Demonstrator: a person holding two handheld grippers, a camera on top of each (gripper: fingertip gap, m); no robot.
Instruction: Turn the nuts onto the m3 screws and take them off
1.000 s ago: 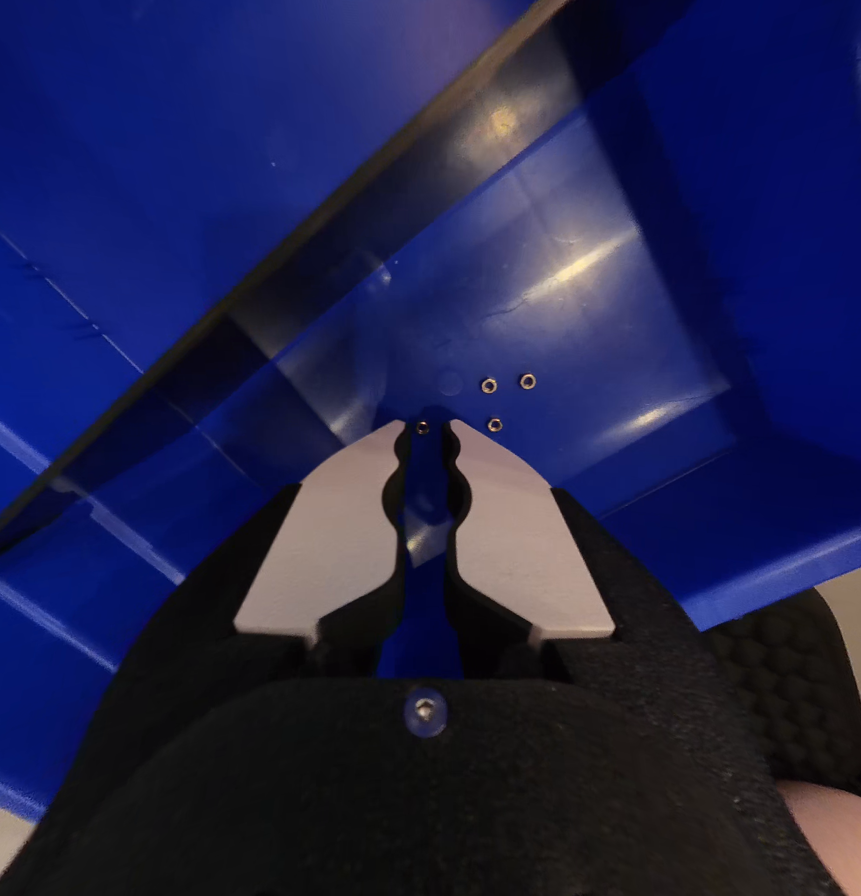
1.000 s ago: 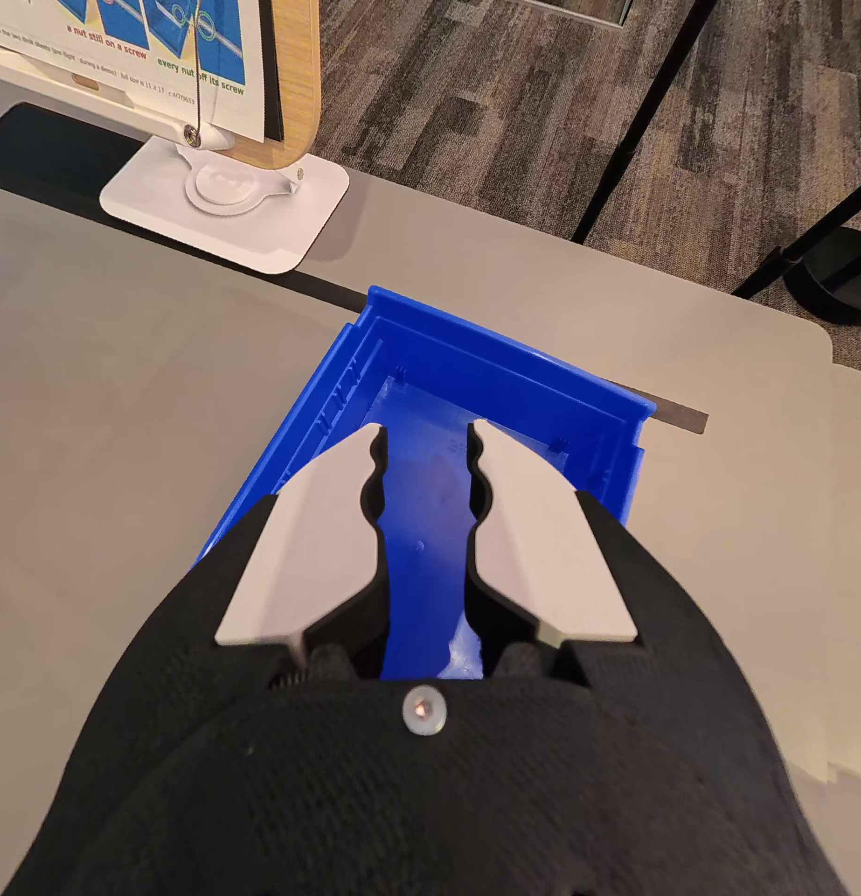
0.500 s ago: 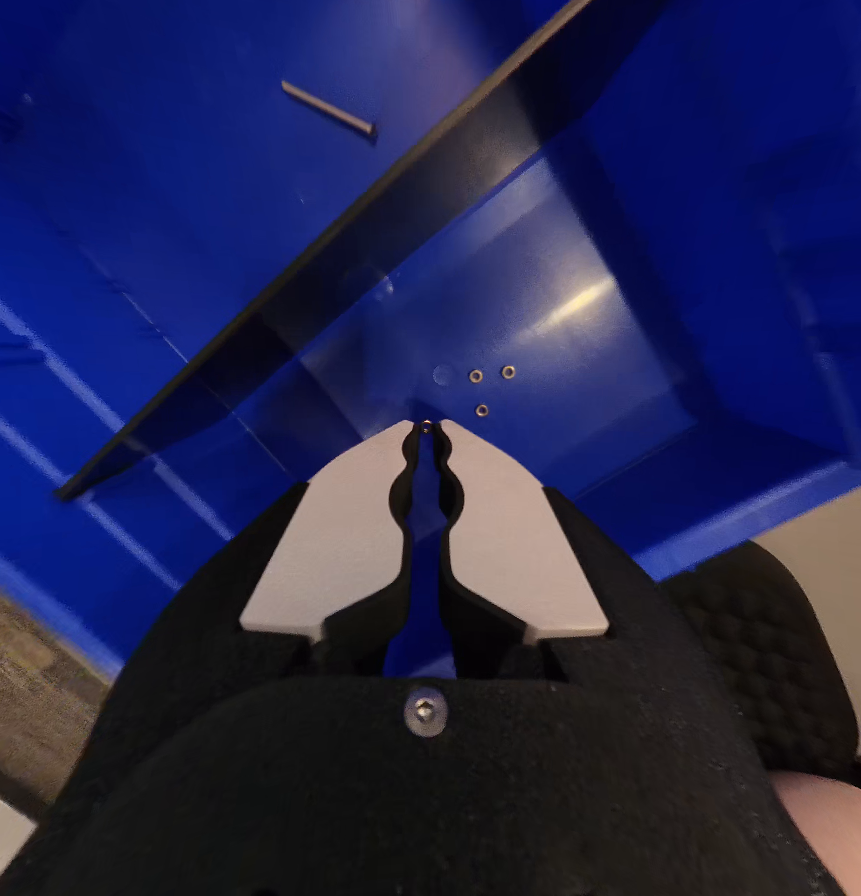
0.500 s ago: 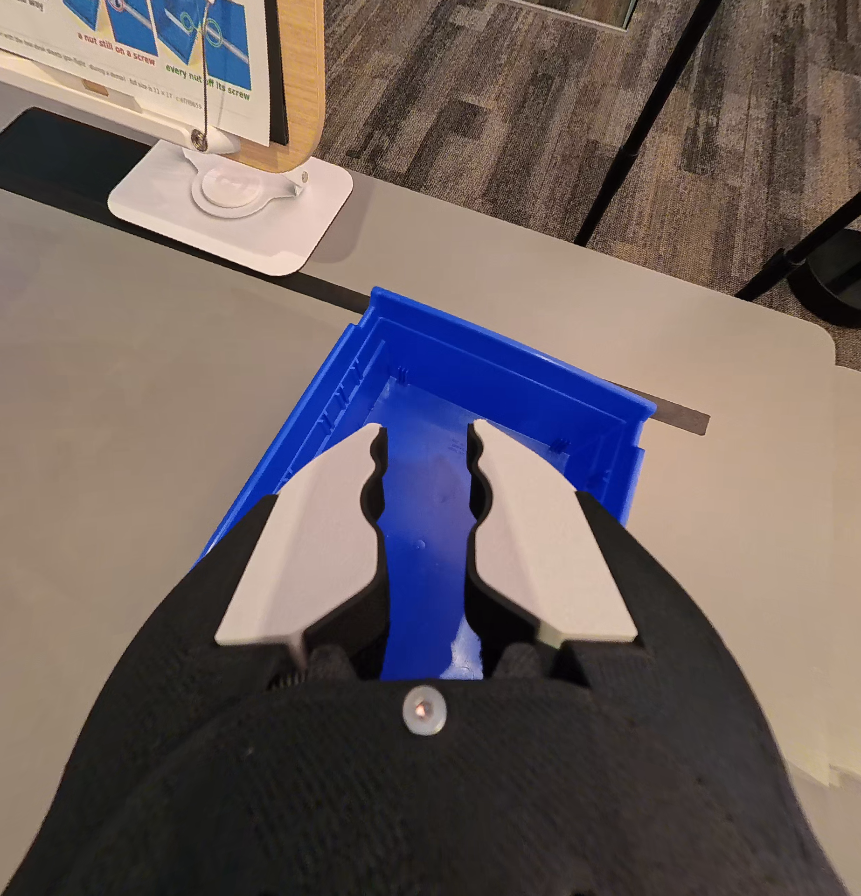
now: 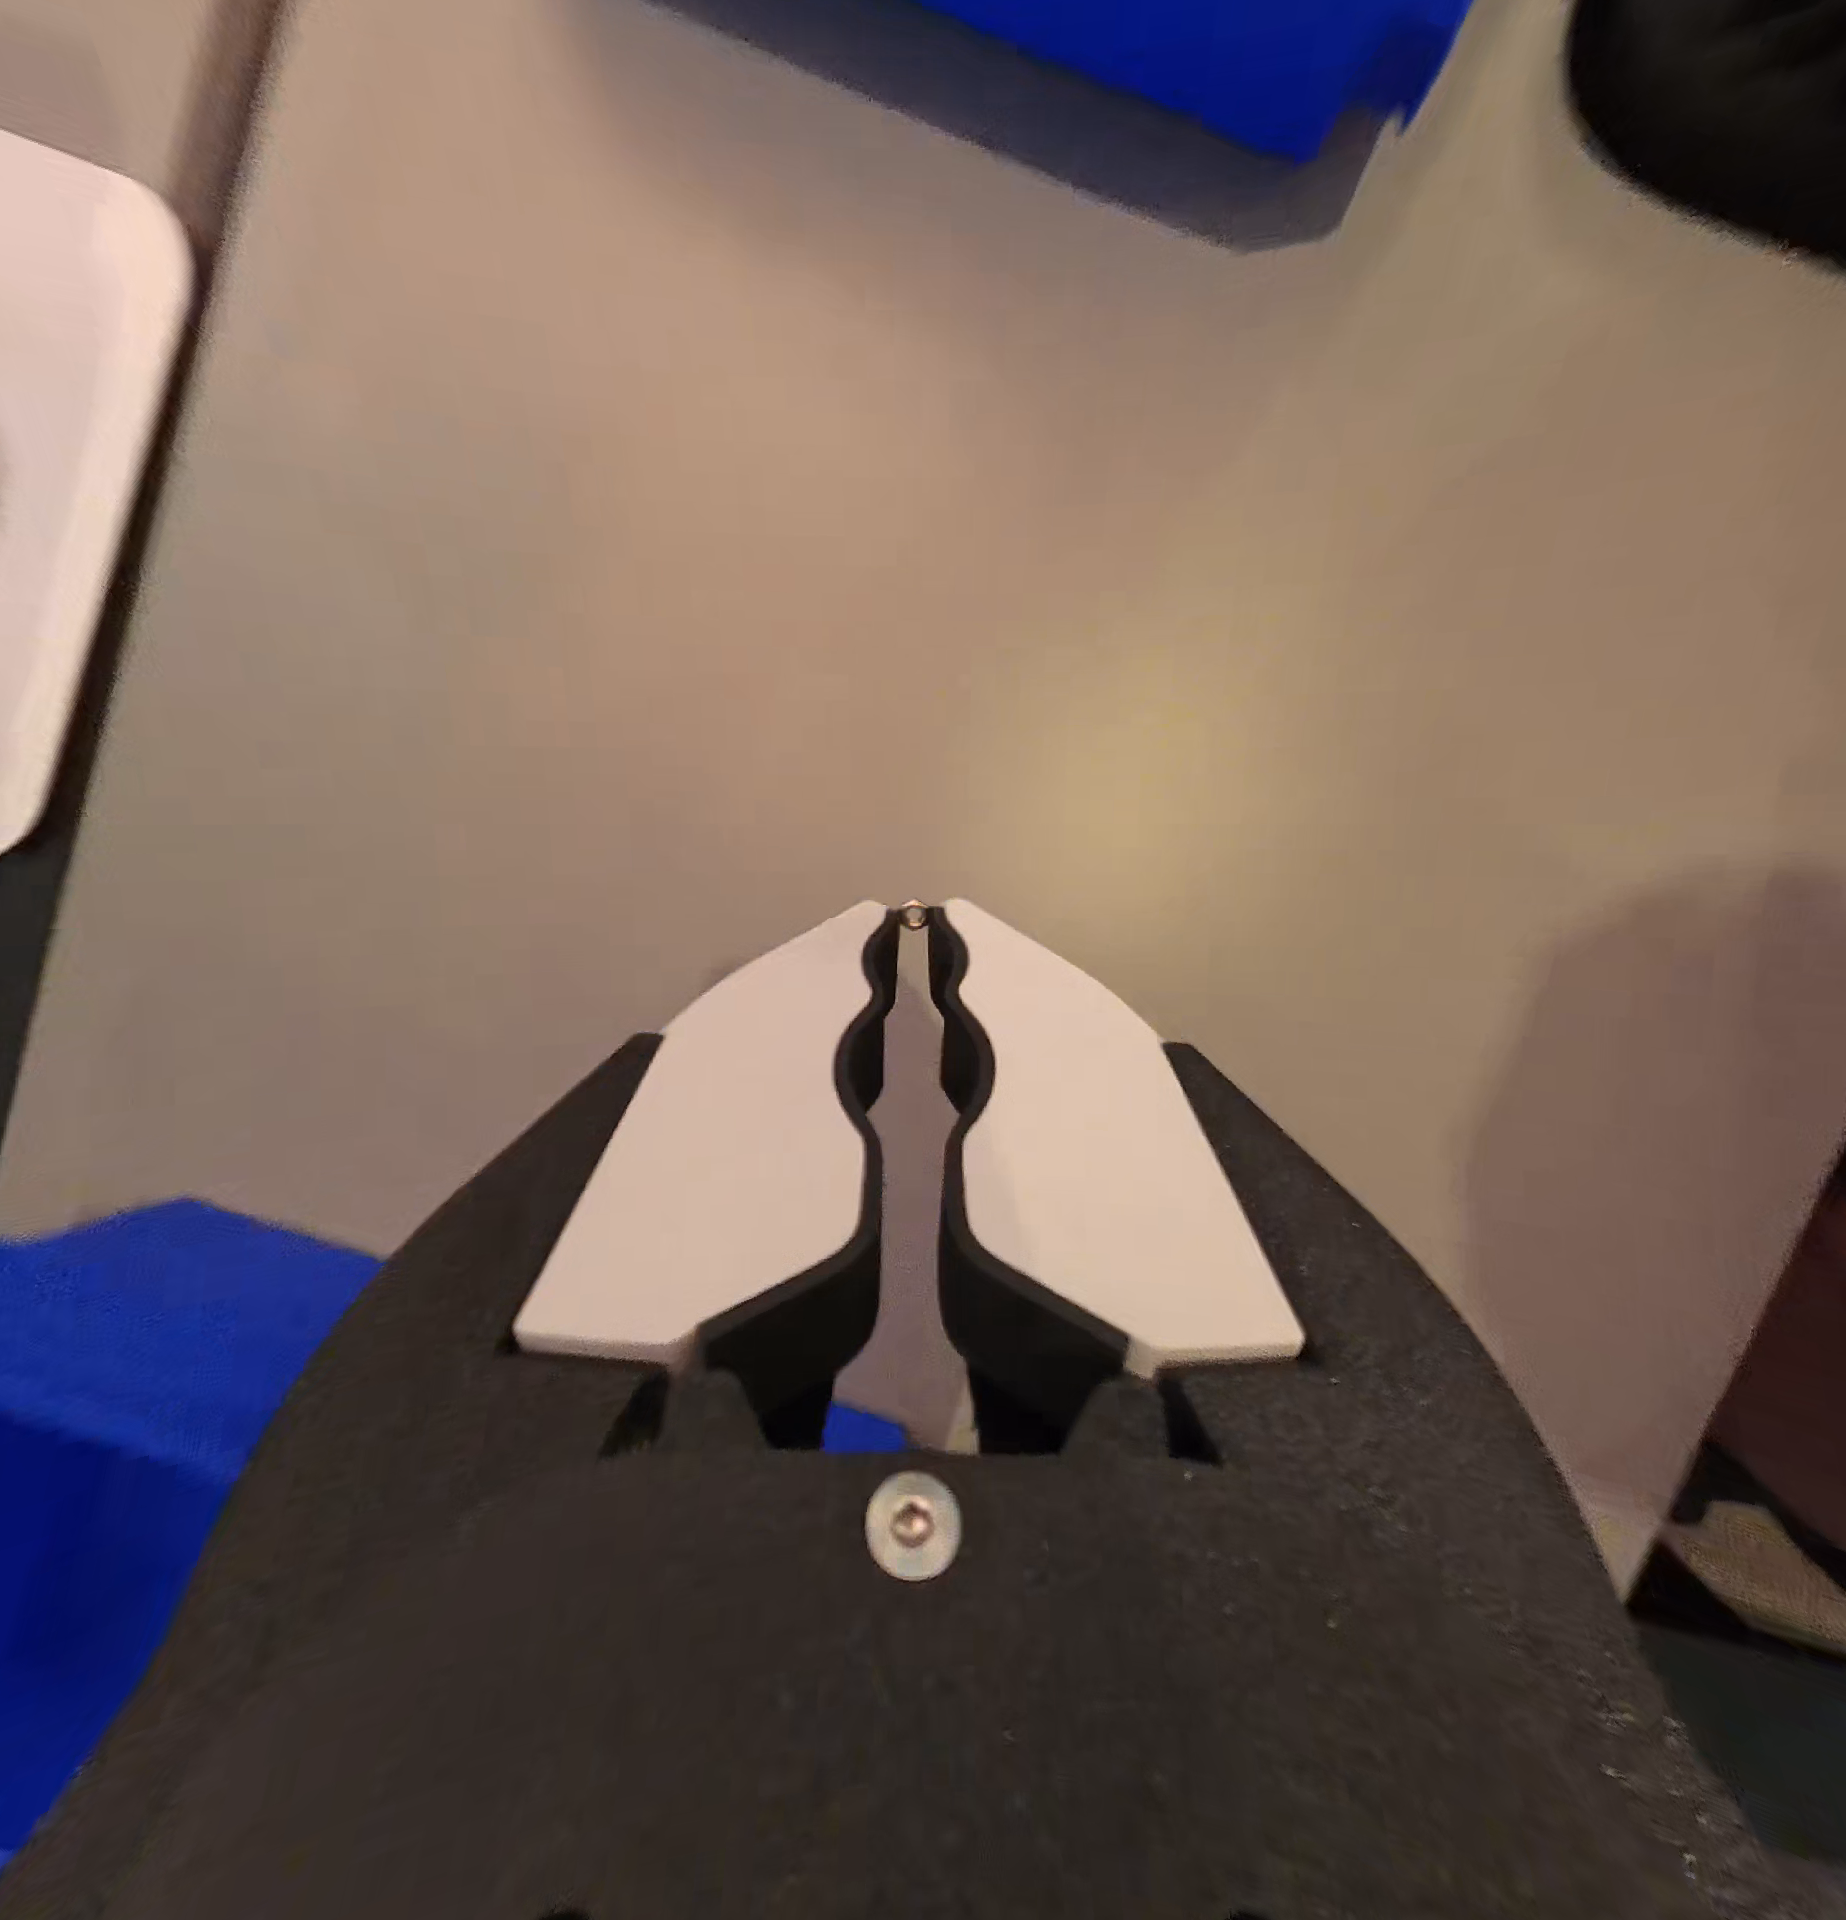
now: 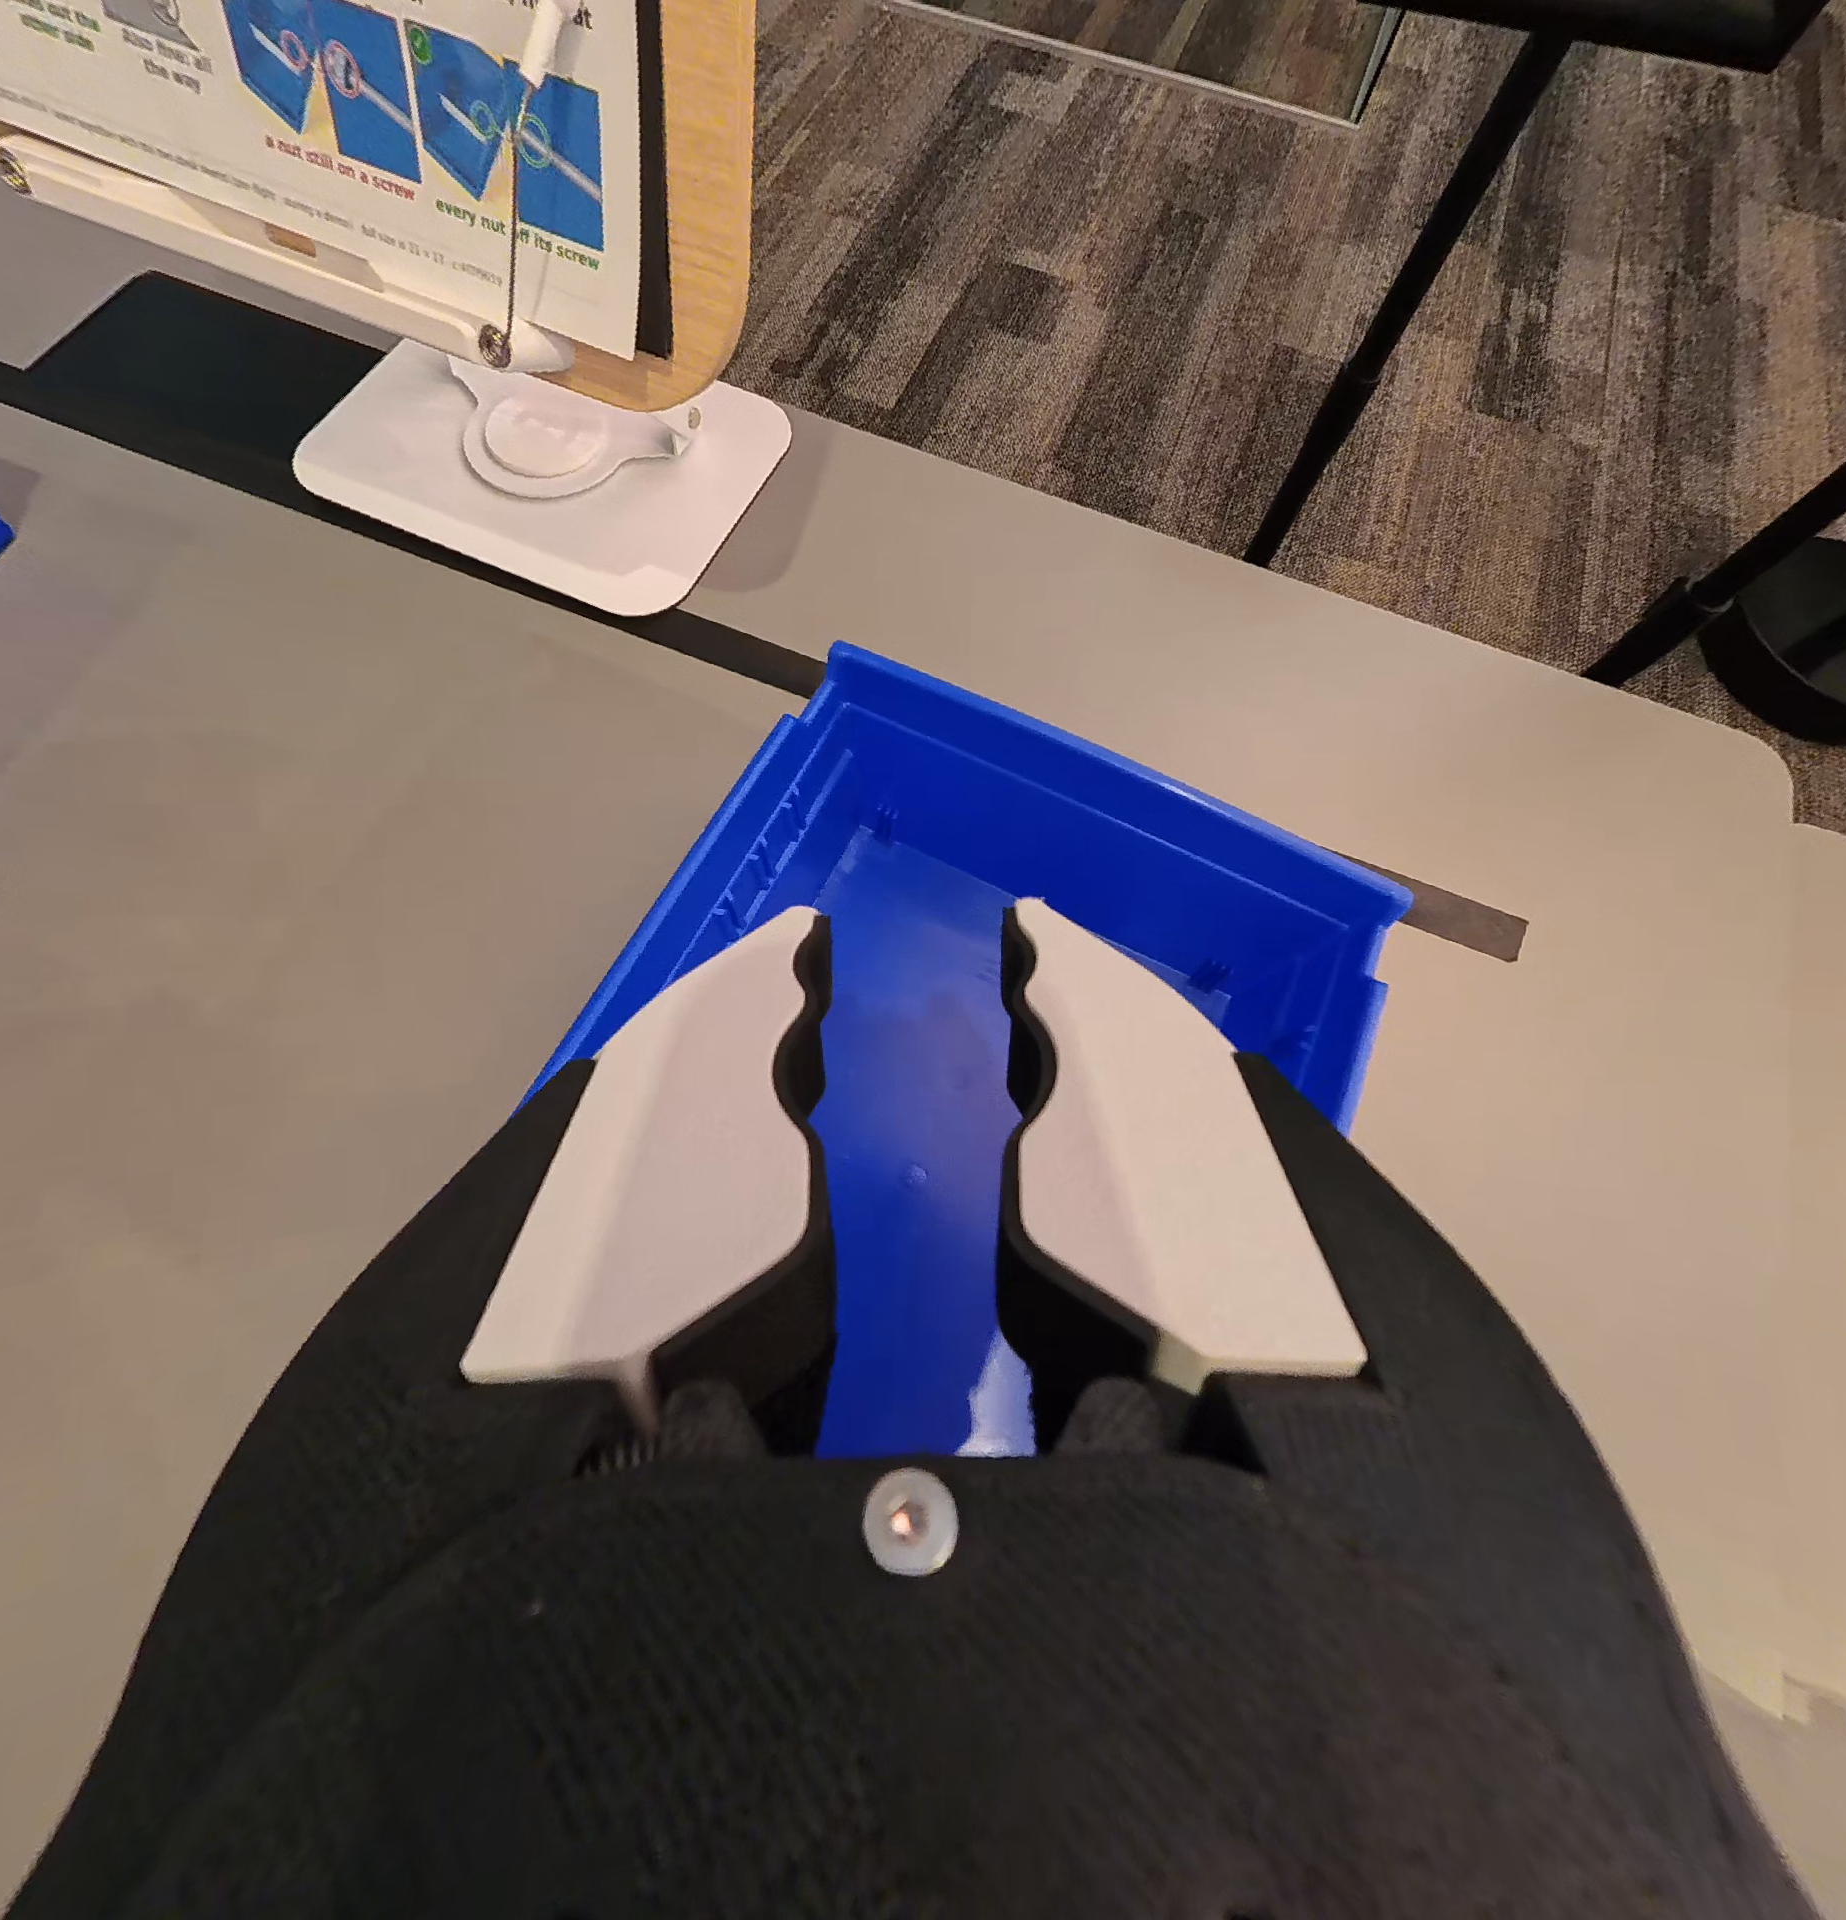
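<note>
Lifted clear of the blue bin, the left claw (image 5: 914, 914) now pinches a tiny nut (image 5: 913, 915) at its very tips above the grey surface (image 5: 898, 520). Light, hard and slippery, it could easily pop out. The right claw (image 6: 911, 914) gapes empty over another blue bin (image 6: 1106, 800).

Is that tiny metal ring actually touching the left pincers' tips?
Touching. In the left wrist view the nut sits pinched at the tips of the left gripper, both fingertips pressed against it, no gap.

Office-like workroom: grey table (image 6: 275, 935), carpet-tile floor (image 6: 1158, 260), instruction sheet on stand (image 6: 545, 478), blue parts bin (image 6: 1106, 831).
</note>
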